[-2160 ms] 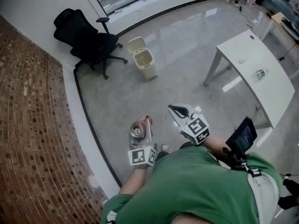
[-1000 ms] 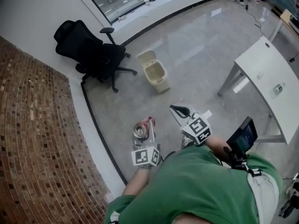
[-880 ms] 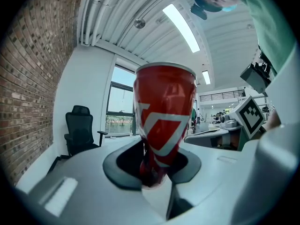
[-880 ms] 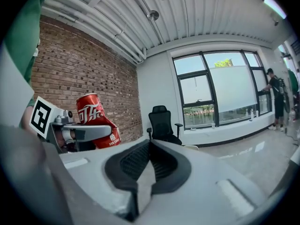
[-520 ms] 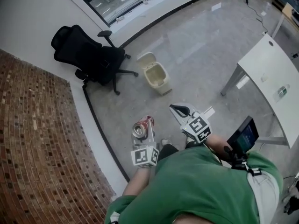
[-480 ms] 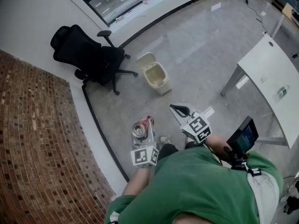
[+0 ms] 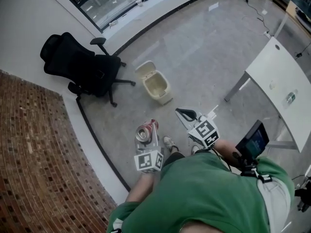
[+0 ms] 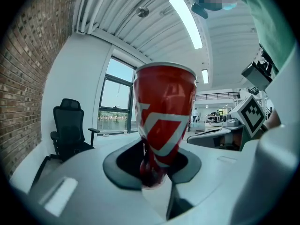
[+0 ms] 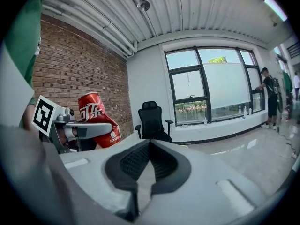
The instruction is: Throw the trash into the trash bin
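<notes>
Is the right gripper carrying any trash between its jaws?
No: the right gripper has its jaws together with nothing between them, while the left gripper grips the red can.

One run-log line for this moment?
left gripper: shut on red can | right gripper: shut, empty | trash bin: ahead, lid open | can: not yet in bin

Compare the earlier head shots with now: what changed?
The person has walked towards the bin, which now sits nearer the grippers in the head view; the table has slid right. Nothing taken hold of or let go. The left gripper still clamps the can; the right gripper is still empty.
</notes>
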`<state>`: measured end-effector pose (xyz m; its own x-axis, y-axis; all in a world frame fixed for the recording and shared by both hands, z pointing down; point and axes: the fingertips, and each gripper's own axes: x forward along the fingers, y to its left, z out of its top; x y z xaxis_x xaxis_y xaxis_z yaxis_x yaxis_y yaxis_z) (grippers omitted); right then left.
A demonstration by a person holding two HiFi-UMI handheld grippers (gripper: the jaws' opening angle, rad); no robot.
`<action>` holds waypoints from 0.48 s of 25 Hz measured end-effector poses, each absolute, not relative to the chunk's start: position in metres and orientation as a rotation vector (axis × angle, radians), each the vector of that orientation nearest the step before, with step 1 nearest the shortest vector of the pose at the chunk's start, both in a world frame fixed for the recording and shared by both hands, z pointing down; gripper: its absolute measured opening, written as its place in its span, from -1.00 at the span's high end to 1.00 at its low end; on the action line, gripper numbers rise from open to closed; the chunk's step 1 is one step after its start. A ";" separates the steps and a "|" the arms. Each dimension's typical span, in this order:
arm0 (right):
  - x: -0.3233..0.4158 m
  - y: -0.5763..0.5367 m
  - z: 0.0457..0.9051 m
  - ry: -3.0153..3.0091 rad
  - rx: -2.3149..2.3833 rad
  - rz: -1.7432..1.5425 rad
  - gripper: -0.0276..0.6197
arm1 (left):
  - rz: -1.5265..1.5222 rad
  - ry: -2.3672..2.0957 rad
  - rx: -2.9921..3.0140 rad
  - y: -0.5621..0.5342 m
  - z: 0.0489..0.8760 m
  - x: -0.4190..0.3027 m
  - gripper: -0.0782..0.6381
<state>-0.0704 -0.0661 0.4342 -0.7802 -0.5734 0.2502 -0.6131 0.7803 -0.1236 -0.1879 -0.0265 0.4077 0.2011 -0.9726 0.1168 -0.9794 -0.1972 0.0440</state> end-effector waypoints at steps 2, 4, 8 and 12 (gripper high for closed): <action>-0.078 -0.079 0.436 -2.755 0.959 0.301 0.91 | 0.085 -1.894 2.345 -0.041 0.408 -0.197 0.50; -0.087 -0.092 0.438 -2.738 0.985 0.307 0.91 | 0.084 -1.873 2.352 -0.056 0.408 -0.207 0.50; -0.109 -0.116 0.439 -2.711 1.025 0.305 0.91 | 0.065 -1.836 2.382 -0.085 0.414 -0.231 0.50; -0.135 -0.136 0.442 -2.682 1.049 0.291 0.91 | 0.038 -1.807 2.397 -0.107 0.417 -0.257 0.50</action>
